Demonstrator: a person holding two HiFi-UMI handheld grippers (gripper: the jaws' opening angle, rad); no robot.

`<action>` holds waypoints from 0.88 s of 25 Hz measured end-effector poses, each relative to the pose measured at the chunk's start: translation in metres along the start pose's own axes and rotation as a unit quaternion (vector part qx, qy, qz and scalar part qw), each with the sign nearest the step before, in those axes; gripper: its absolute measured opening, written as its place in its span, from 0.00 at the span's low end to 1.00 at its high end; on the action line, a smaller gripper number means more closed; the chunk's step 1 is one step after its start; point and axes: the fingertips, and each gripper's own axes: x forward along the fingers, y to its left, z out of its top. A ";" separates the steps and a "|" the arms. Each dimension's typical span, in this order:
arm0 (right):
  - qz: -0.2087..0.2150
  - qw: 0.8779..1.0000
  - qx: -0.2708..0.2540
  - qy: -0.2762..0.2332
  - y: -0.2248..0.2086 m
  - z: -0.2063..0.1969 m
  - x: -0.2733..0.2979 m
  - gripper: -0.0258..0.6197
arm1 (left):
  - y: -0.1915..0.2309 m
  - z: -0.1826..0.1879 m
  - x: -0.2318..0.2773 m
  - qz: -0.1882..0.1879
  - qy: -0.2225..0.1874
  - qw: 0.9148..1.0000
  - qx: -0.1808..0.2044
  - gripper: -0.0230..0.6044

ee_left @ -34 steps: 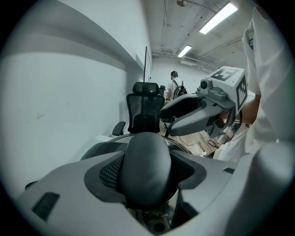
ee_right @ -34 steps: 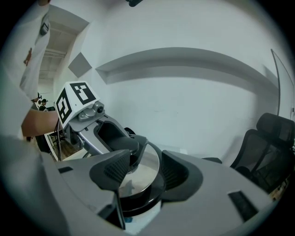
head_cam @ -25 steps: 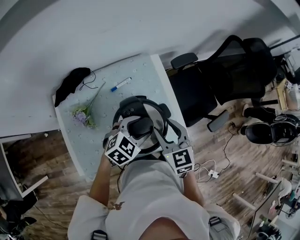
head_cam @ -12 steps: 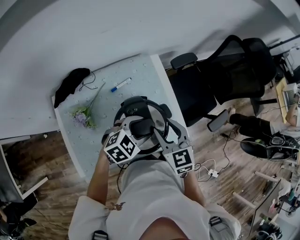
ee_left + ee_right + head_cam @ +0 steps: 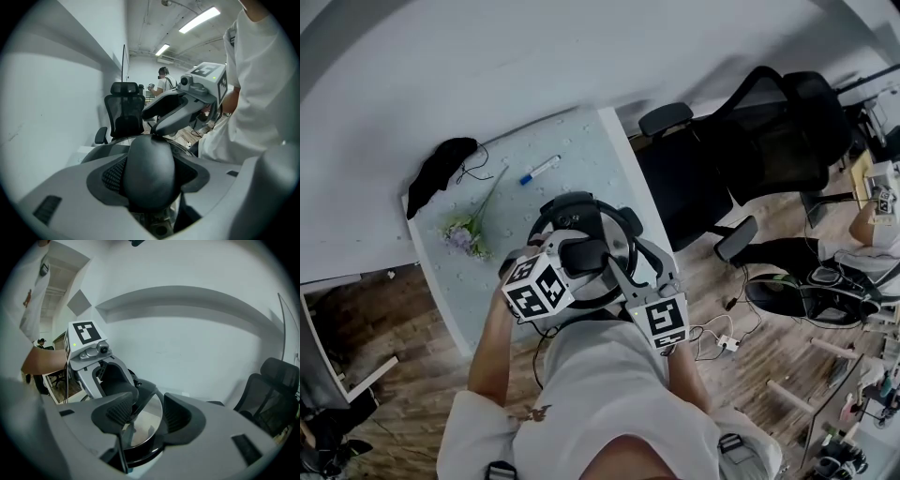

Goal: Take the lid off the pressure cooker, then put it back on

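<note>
The left gripper [image 5: 574, 255], its forearm angled in from the left, is clamped on the black knob [image 5: 149, 171]. The right gripper [image 5: 147, 414] holds its jaws apart over the steel lid [image 5: 617, 236], which sits on the pressure cooker [image 5: 542, 225] on the table [image 5: 581, 150]. Since a second ago, the left gripper has swung slightly outward.

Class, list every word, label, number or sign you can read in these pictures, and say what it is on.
No readable words or numbers in any view.
Left marker cube and right marker cube: square black-and-white code patterns, not text.
Pen: any print too small to read.
Shirt emblem: too small to read.
</note>
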 end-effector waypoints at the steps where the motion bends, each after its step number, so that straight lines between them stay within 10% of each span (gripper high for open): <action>1: 0.000 1.000 0.001 0.000 0.000 0.000 -0.001 0.37 | -0.001 0.000 0.000 -0.005 0.001 1.000 0.004 0.47; 22: -0.037 0.999 0.007 -0.009 -0.008 0.006 -0.017 0.37 | -0.006 0.007 -0.004 -0.033 0.004 0.999 0.037 0.47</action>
